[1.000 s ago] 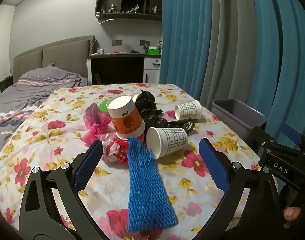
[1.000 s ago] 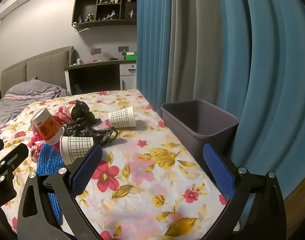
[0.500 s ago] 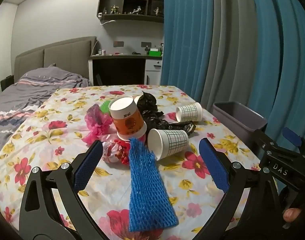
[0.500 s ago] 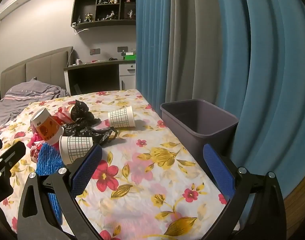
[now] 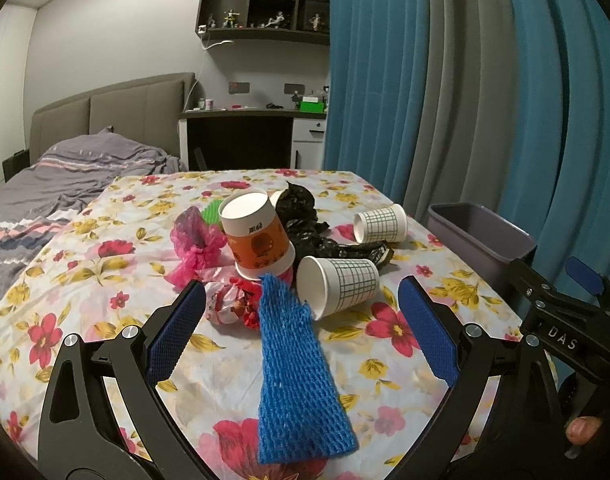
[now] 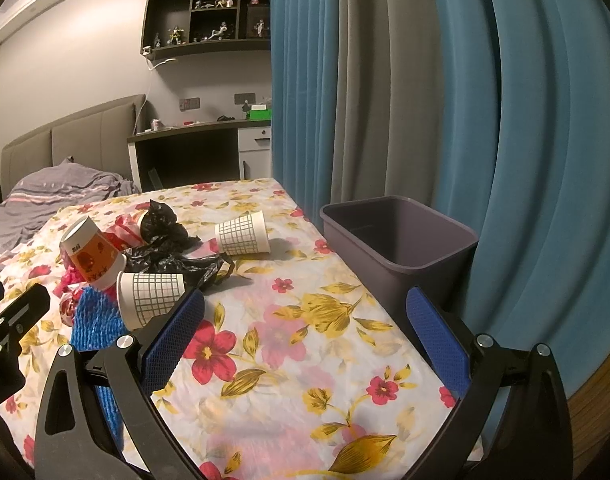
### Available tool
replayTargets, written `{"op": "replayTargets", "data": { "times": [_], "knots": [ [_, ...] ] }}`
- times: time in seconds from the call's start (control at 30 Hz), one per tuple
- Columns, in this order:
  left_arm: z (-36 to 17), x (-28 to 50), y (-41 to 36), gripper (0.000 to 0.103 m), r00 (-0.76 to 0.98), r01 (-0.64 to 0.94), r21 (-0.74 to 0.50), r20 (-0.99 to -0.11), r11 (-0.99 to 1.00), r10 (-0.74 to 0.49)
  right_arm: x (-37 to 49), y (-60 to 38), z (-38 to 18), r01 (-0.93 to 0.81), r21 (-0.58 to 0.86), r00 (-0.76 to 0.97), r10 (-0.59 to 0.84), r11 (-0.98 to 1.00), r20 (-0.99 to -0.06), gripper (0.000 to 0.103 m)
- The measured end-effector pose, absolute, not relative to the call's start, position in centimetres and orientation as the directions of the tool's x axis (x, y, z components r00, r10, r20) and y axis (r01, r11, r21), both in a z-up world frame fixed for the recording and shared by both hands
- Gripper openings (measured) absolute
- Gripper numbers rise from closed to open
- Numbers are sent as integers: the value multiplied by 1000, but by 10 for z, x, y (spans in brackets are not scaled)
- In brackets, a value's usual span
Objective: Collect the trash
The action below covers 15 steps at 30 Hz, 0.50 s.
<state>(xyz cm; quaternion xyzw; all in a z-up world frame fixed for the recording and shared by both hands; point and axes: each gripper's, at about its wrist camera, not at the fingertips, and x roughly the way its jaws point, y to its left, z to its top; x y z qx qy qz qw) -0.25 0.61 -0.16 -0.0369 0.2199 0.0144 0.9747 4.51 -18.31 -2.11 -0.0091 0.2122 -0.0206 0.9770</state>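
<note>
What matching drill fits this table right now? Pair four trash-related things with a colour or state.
1. foam net
2. orange cup
3. bin
4. plastic bag

a. crumpled, black
b. empty, grey-purple
c. blue, flat between the left gripper fingers
d. leaning, mouth up

Pairs: 1-c, 2-d, 3-b, 4-a

Heaped mid-table: blue foam net lying flat nearest; two checked paper cups on their sides; orange cup tilted; crumpled black bag; pink bag. Grey bin empty, beside table edge.
</note>
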Motion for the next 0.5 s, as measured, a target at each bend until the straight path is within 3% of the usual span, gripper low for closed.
{"op": "replayTargets", "data": {
  "times": [0.5],
  "knots": [
    [-2, -2, 5, 95, 903, -45, -65, -429, 997, 13, 46, -184, -22, 50, -18, 909, -52, 999, -413, 98]
  ]
}}
